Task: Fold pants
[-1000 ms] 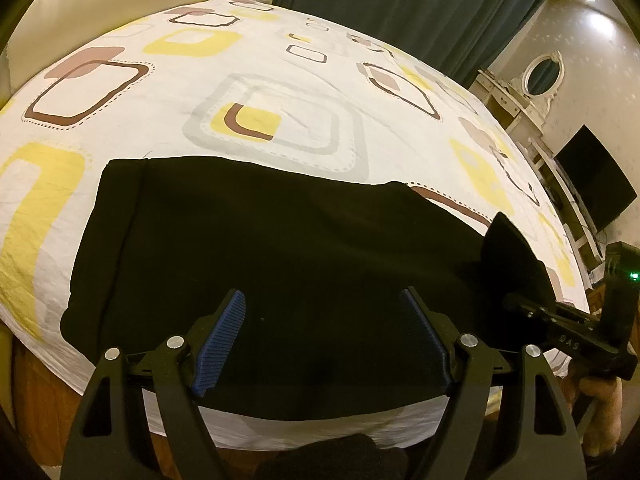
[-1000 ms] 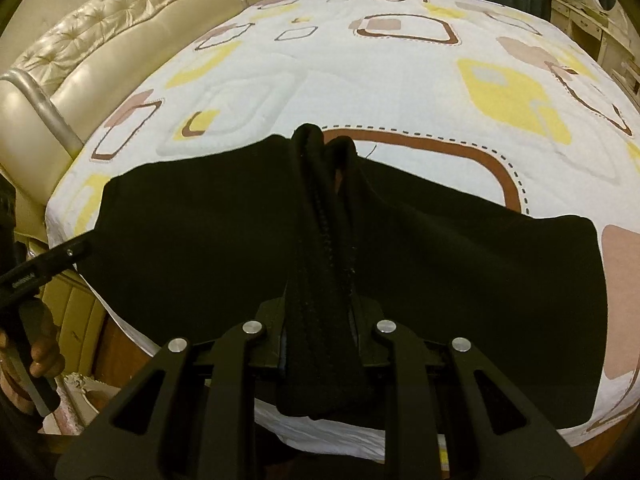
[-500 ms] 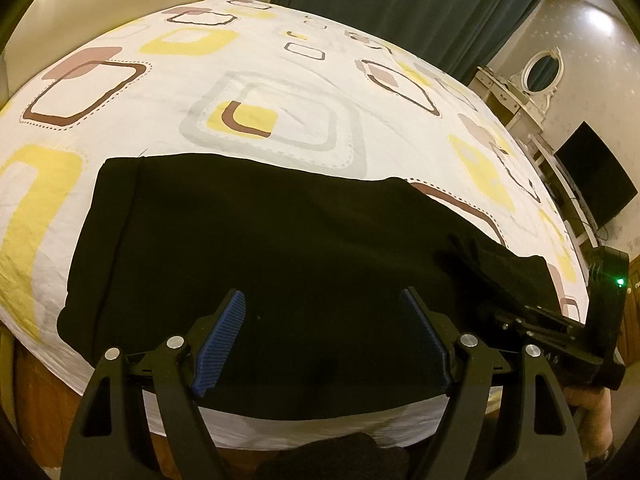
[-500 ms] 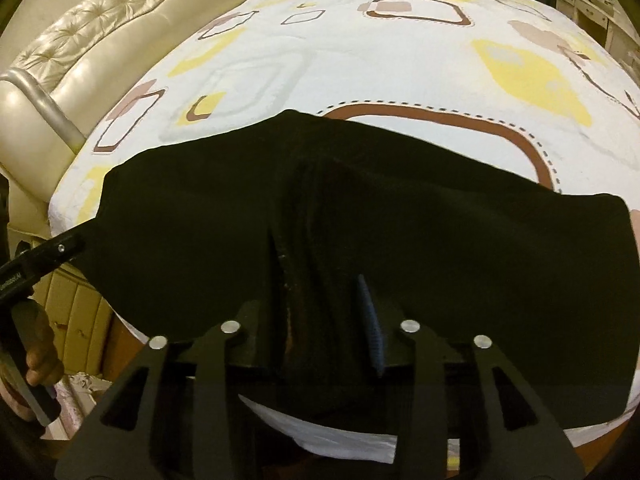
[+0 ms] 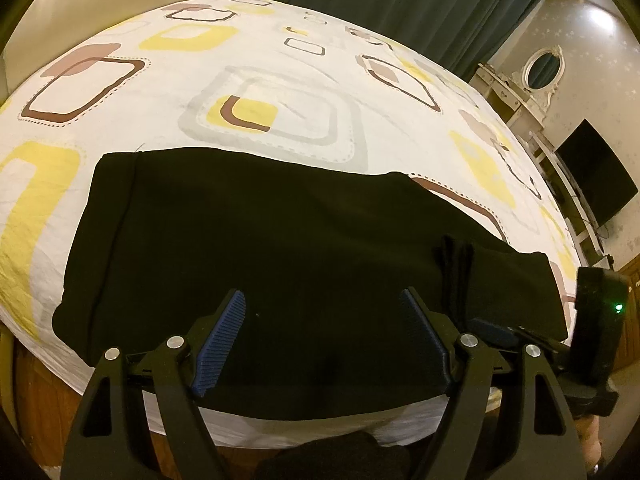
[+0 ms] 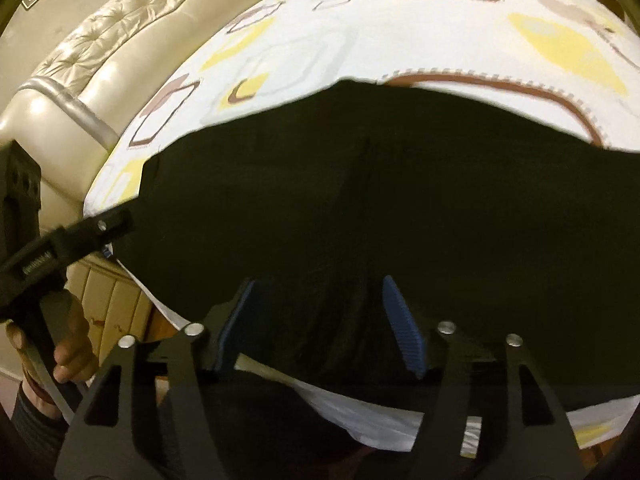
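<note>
Black pants flat on bed, lower frame; both tongs, left and right, spread wide, empty. Headboard upper left; TV right.

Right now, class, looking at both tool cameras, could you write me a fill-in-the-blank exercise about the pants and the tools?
1. The pants on the bed sheet are ____ in colour.
2. The left tool has its jaws ____.
3. The ribbed pads of the right tool are ____ in colour.

Missing words: black; open; blue
</note>
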Tool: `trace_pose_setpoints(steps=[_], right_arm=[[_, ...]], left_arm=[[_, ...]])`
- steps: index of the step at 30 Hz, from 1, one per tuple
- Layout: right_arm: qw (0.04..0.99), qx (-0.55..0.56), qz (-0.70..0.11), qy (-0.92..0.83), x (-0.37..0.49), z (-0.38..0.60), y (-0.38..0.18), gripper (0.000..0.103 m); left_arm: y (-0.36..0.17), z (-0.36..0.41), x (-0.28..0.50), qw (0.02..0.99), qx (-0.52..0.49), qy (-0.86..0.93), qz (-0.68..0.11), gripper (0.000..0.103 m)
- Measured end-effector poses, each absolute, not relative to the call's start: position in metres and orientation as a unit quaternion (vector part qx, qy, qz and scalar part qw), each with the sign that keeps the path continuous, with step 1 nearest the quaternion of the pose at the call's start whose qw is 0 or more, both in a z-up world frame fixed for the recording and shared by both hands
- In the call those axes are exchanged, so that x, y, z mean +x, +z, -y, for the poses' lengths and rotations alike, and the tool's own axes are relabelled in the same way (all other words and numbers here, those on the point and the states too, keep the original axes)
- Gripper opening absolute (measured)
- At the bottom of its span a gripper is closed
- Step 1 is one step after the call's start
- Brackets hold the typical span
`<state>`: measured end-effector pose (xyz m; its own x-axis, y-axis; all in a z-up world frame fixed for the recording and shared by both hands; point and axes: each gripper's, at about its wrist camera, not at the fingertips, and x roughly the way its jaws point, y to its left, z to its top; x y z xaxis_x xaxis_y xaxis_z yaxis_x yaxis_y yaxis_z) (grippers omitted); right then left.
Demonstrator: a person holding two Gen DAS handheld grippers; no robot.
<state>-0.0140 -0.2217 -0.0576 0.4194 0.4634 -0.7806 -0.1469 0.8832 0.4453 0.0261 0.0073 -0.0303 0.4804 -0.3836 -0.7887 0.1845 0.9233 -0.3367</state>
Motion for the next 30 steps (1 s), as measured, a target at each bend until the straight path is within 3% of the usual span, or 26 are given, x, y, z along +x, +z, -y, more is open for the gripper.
trace_pose_setpoints(steps=[7, 13, 17, 22, 23, 24, 26, 27, 30], right_arm=[[0.816, 0.246, -0.460, 0.249, -0.025, 0.266, -0.024, 0.072], [0.859, 0.294, -0.391, 0.154, -0.040, 0.400, 0.007, 0.072], [0.836, 0.377, -0.395, 0.045, -0.040, 0.489, -0.027, 0.072], [0.776, 0.461, -0.425, 0.069, -0.020, 0.517, -0.086, 0.070], [0.769, 0.470, -0.427, 0.072, -0.016, 0.517, -0.094, 0.062], [0.765, 0.475, -0.429, 0.076, -0.015, 0.518, -0.100, 0.046], [0.757, 0.474, -0.444, 0.076, -0.006, 0.517, -0.114, 0.030], [0.758, 0.467, -0.450, 0.072, -0.002, 0.516, -0.118, 0.024], [0.758, 0.468, -0.448, 0.076, -0.003, 0.517, -0.130, 0.023]], left_arm=[[-0.031, -0.007, 0.025, 0.855, -0.097, -0.166, -0.482, 0.078], [-0.031, -0.005, 0.026, 0.854, -0.096, -0.166, -0.483, 0.078], [-0.032, -0.002, 0.026, 0.854, -0.091, -0.168, -0.484, 0.078], [-0.035, 0.003, 0.024, 0.854, -0.069, -0.168, -0.487, 0.078], [-0.036, 0.005, 0.024, 0.855, -0.064, -0.169, -0.487, 0.078], [-0.036, 0.005, 0.023, 0.854, -0.062, -0.170, -0.487, 0.078], [-0.036, 0.006, 0.023, 0.854, -0.061, -0.173, -0.487, 0.078], [-0.036, 0.006, 0.023, 0.854, -0.061, -0.173, -0.487, 0.078], [-0.035, 0.007, 0.024, 0.853, -0.064, -0.175, -0.487, 0.078]])
